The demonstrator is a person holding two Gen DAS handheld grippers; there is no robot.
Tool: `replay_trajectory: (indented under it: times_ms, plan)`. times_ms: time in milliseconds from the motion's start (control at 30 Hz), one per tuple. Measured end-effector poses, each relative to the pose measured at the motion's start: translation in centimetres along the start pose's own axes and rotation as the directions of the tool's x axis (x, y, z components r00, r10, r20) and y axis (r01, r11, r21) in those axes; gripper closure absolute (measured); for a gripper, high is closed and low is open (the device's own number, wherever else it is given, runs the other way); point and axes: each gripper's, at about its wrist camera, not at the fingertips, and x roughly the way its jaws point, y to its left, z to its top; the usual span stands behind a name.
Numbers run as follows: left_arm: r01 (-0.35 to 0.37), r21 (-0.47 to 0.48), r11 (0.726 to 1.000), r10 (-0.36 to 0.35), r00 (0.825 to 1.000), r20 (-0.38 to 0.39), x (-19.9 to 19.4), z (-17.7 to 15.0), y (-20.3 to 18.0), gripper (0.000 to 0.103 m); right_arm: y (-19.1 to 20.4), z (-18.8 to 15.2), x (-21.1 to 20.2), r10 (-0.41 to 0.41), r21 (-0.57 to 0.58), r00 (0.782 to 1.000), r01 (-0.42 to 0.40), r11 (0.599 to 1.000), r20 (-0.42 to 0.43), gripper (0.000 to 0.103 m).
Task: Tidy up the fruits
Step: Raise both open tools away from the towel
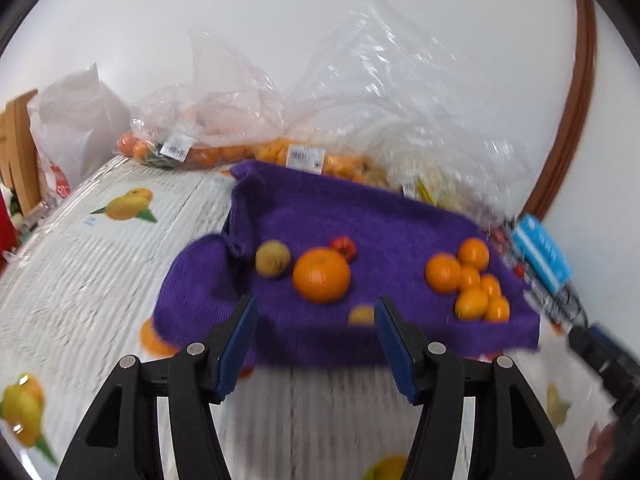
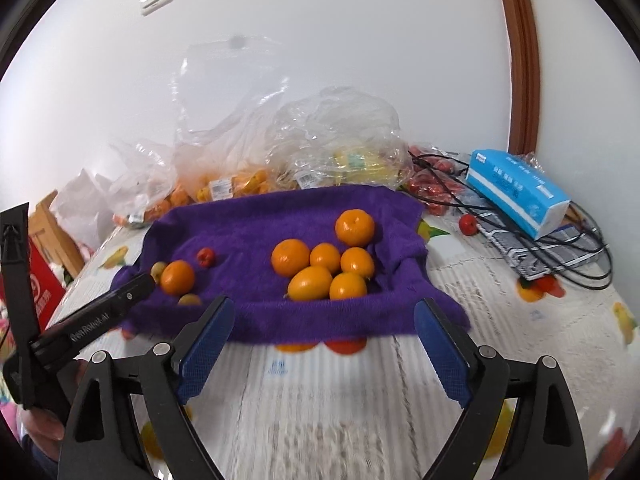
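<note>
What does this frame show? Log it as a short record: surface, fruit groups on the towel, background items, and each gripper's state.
surface: purple towel spread on a fruit-print tablecloth
right group: six orange citrus clustered together
left group: one large orange, small red fruit, two yellowish fruits
background: bagged fruit by the wall, blue tissue pack, black cables
left gripper: open, empty
right gripper: open, empty

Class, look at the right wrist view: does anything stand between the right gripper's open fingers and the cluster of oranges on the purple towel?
Nothing visible does. The right gripper stands open and empty short of the purple towel, whose raised near fold lies just before the cluster of oranges; no other object lies between.
</note>
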Motion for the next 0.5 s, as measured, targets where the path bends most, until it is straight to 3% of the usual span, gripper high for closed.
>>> replay_trajectory:
  times_ms: [167, 300, 367, 500]
  plan:
    - [0.048, -0.007, 0.999, -0.048, 0.999, -0.011, -3.7, -0.1, -0.4, 0.041, -0.1, 0.0, -4.1, 0.002, -0.004, 1.000, -0.002, 1.000, 0.028, 0.012]
    - [0.014, 0.037, 0.999, -0.015, 0.999, 0.031, -7.1, 0.8, -1.4, 0.034, 0.3, 0.0, -6.1, -0.013, -0.008, 1.000, 0.014, 1.000, 0.008, 0.012]
    - [-0.010, 0.068, 0.998, 0.006, 0.998, 0.055, -9.1, 1.2, -1.9, 0.026, 0.3, -0.2, -6.9, -0.019, -0.001, 1.000, 0.019, 1.000, -0.010, 0.012]
    - [-0.054, 0.116, 0.992, 0.047, 0.997, 0.062, -11.6, 1.2, -2.9, 0.024, 0.3, -0.6, -8.7, -0.027, 0.018, 1.000, 0.027, 0.999, -0.005, 0.012]
